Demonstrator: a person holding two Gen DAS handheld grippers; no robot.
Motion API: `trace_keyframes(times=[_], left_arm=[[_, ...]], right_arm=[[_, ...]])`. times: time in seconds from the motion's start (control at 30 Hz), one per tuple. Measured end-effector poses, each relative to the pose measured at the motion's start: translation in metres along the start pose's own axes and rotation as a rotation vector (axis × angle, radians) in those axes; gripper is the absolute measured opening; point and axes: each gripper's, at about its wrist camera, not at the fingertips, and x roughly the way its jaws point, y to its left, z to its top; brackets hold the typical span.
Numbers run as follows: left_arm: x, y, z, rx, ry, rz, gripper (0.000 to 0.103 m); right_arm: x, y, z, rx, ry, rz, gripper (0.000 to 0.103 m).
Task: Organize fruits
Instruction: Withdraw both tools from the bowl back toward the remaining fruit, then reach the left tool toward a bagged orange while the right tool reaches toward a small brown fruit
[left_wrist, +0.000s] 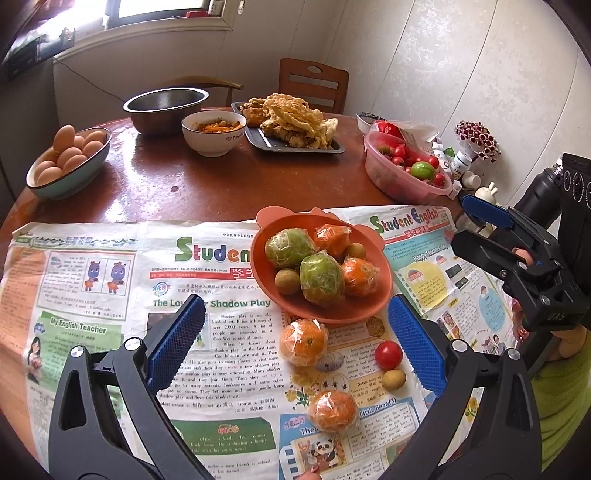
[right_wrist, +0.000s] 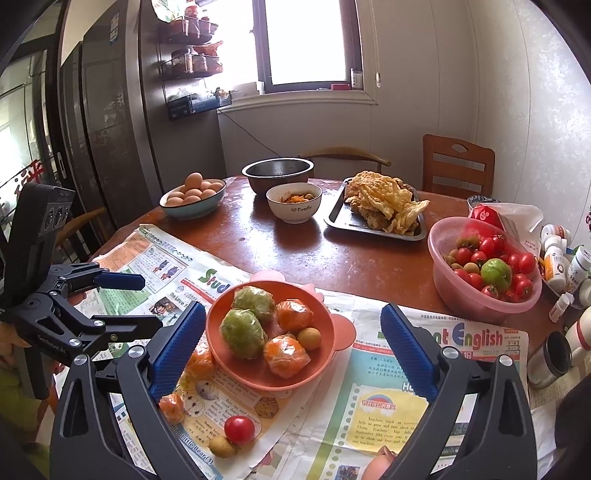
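Left gripper (left_wrist: 295, 343): jaws wide, empty, blue pads framing a wrapped orange (left_wrist: 303, 342) on the newspaper (left_wrist: 92, 295); the fruit sits between the pads but touches neither. Likely lined up as the next pick. Right gripper (right_wrist: 293, 343): jaws also wide, nothing held, hovering over the orange bowl (right_wrist: 229, 373), pads straddling it from above, no contact. Loose fruit on the paper just in front of the bowl: a second wrapped orange (left_wrist: 332, 410), a red tomato (left_wrist: 388, 355), a small tan longan-like fruit (left_wrist: 393, 379). The bowl holds two plastic-wrapped green fruits (left_wrist: 322, 280), three wrapped oranges and two small tan fruits, so the sort looks well under way with four pieces left outside. Bowl serves as the collecting point; newspaper seems laid to protect the worktop (left_wrist: 207, 184) and mark the working patch. Beyond the paper, on the bare reddish-brown round worktop: pink basin (right_wrist: 443, 266) of cherry tomatoes with one green fruit, a bowl of eggs (left_wrist: 66, 158), a steel mixing bowl (left_wrist: 166, 107), a white bowl (left_wrist: 214, 133) of food, a tray (left_wrist: 295, 146) of fried food. Medicine bottles cluster at the right edge. Wooden chairs (right_wrist: 458, 166) behind, window bright, pale panelled wall, dark cabinet to the left.
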Motion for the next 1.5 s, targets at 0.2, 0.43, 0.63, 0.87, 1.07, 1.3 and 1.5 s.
trace_keyframes(times=[0.2,0.43,0.63,0.87,1.07,1.3,1.5], left_arm=[[-0.006,-0.001,-0.007,0.004,-0.007,0.011,0.093],[-0.007,0.000,-0.018,-0.005,0.000,0.015,0.093],[-0.009,0.003,-0.025,-0.009,-0.001,0.020,0.093],[-0.009,0.005,-0.037,-0.012,0.014,0.025,0.093],[-0.007,0.008,-0.049,-0.017,0.028,0.024,0.093],[-0.006,0.005,-0.060,-0.005,0.042,0.012,0.093],[-0.005,0.003,-0.068,0.009,0.051,0.001,0.093]], right_arm=[[-0.007,0.009,-0.008,-0.010,0.000,-0.001,0.096],[-0.015,0.022,-0.023,-0.021,0.017,-0.006,0.096],[-0.016,0.030,-0.038,-0.017,0.045,-0.010,0.096],[-0.014,0.043,-0.057,-0.025,0.086,-0.008,0.096],[-0.013,0.050,-0.074,-0.021,0.120,-0.008,0.096],[-0.011,0.058,-0.088,-0.031,0.154,-0.018,0.096],[-0.007,0.064,-0.100,-0.026,0.185,-0.023,0.096]])
